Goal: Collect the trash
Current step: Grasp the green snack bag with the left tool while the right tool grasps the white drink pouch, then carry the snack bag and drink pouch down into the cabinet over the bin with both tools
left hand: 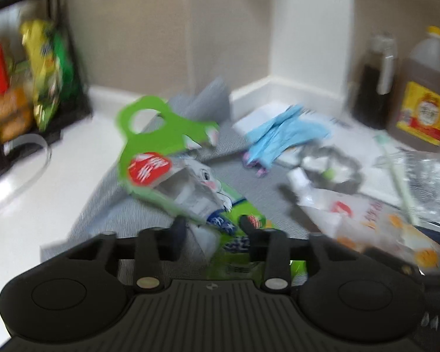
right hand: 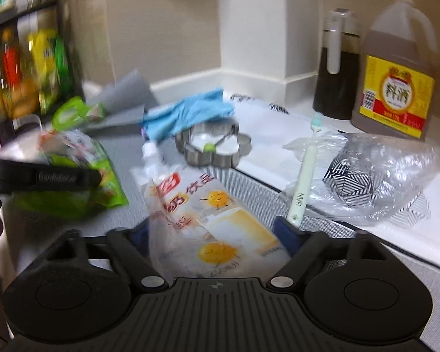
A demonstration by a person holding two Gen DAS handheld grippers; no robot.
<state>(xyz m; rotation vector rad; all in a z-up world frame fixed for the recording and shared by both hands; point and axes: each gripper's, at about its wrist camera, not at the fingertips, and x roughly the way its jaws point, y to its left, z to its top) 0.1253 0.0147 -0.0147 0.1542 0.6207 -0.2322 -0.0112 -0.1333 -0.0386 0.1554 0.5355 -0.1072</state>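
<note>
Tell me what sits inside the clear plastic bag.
The clear plastic bag holds a black-and-white patterned item; crinkled film blurs its shape. A toothbrush lies across the bag's left edge.

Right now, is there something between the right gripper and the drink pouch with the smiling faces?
Nothing visible does. The right gripper is open and the drink pouch already lies between its fingers on the grey mat. The toothbrush lies just beside the right finger, close enough that it may be caught.
</note>
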